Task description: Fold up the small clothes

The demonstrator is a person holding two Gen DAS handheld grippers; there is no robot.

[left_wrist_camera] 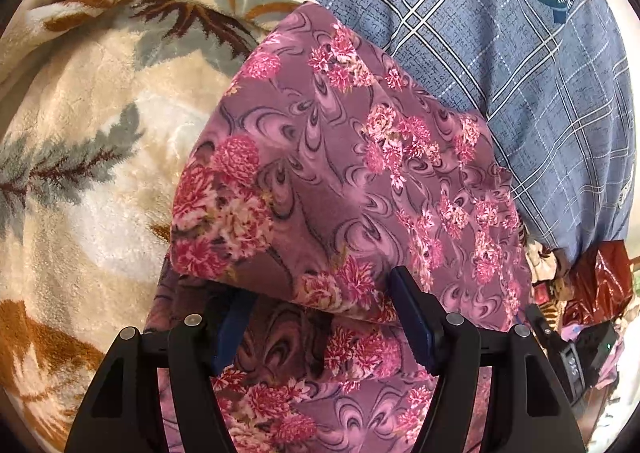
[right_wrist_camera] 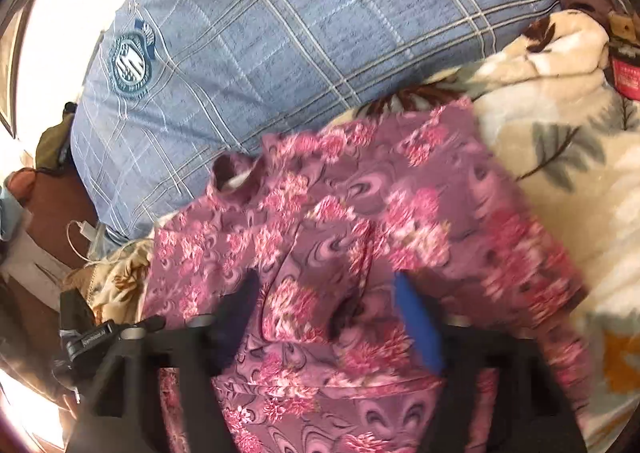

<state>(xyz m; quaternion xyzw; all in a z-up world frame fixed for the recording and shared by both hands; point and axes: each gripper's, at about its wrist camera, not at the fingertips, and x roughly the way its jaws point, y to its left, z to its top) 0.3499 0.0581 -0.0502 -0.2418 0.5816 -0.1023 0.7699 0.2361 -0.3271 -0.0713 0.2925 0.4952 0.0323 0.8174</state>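
Observation:
A small purple garment with pink flowers (left_wrist_camera: 344, 173) lies on a cream fleece blanket (left_wrist_camera: 80, 157), partly folded over itself. My left gripper (left_wrist_camera: 320, 317) has its jaws apart, with the folded edge of the garment lying between the blue pads (left_wrist_camera: 412, 317). In the right wrist view the same garment (right_wrist_camera: 360, 221) shows its collar (right_wrist_camera: 236, 177) at the left. My right gripper (right_wrist_camera: 324, 317) has its jaws apart too, with bunched cloth between the blue pads (right_wrist_camera: 416, 321). This view is blurred by motion.
A blue plaid pillow (left_wrist_camera: 480, 33) with a round emblem lies behind the garment, also in the right wrist view (right_wrist_camera: 260, 33). Red and dark clutter (left_wrist_camera: 592, 293) sits at the right. A white cable (right_wrist_camera: 80, 233) and the other gripper's body (right_wrist_camera: 88, 341) are at the left.

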